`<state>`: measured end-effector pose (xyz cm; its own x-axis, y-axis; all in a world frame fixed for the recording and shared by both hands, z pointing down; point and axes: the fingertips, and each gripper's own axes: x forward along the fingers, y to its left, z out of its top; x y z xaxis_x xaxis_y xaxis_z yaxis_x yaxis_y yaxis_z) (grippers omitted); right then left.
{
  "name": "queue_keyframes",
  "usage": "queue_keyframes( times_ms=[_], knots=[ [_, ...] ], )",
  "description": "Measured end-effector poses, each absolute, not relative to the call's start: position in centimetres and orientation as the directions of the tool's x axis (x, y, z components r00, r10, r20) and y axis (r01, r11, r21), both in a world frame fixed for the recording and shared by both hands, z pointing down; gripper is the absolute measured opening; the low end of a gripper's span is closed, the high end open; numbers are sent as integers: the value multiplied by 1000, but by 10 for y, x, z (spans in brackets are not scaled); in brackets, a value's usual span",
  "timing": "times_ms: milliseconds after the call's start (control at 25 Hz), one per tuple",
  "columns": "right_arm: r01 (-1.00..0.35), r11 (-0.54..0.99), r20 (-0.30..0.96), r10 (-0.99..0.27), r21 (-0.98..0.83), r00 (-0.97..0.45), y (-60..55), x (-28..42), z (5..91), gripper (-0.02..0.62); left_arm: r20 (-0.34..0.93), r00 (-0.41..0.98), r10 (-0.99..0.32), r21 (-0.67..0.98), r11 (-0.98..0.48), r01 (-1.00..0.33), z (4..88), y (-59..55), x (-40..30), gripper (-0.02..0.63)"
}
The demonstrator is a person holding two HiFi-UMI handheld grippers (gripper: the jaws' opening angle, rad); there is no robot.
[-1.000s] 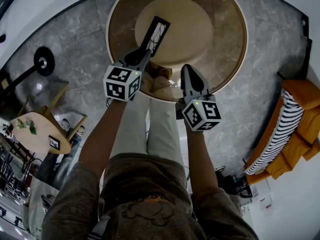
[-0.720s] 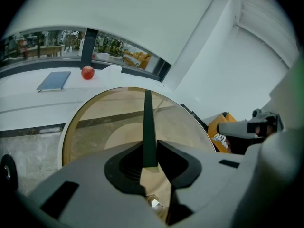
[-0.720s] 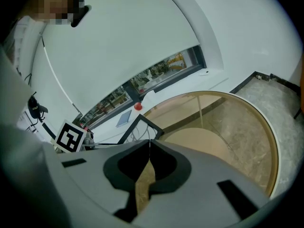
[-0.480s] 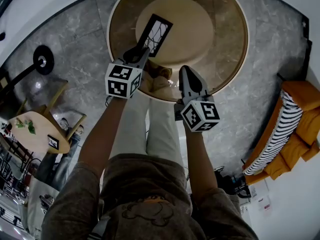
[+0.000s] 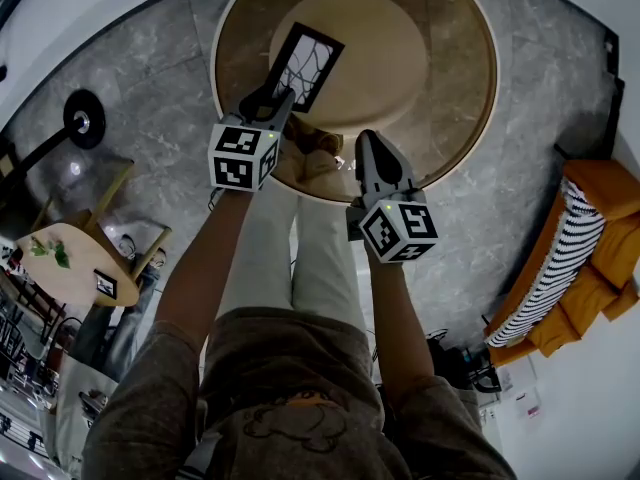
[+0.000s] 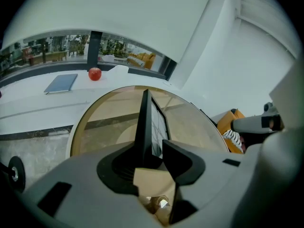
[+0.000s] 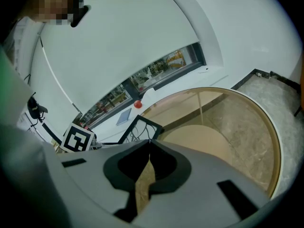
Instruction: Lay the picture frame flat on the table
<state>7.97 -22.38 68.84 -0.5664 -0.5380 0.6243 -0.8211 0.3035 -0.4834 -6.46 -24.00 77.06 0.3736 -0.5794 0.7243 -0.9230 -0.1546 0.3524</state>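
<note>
A picture frame (image 5: pixel 305 65) rests on the round table (image 5: pixel 450 88), its near end between the jaws of the left gripper (image 5: pixel 277 101), which have just been opening and no longer clamp it. The right gripper (image 5: pixel 366 140) hovers nearby, its jaws closed and empty.

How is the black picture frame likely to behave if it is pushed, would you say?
The picture frame is thin and straight-edged, so it is probably stiff and light. Its clear pane looks breakable. On the smooth table it would likely slide, not roll.
</note>
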Motion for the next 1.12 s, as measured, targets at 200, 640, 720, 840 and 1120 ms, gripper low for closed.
queue_keyframes(
  times_ms=[200, 640, 720, 840, 1120],
  knots=[
    [-819, 305, 624, -535, -486, -570, -226, 79, 690, 20, 738, 344, -581, 331, -133, -934, 776, -242, -69, 175],
    [-819, 306, 636, -519, -486, -571, -225, 81, 696, 20, 759, 296, -580, 304, -86, -949, 787, -242, -80, 226],
    [-819, 307, 637, -517, -485, -572, -226, 80, 697, 20, 758, 295, -582, 306, -82, -949, 789, -242, -81, 229],
    [-818, 307, 639, -515, -486, -572, -227, 80, 698, 20, 759, 289, -584, 299, -81, -951, 790, -242, -81, 235],
    [-817, 305, 644, -505, -489, -574, -225, 79, 703, 20, 766, 276, -581, 294, -65, -954, 795, -241, -83, 249]
  ],
)
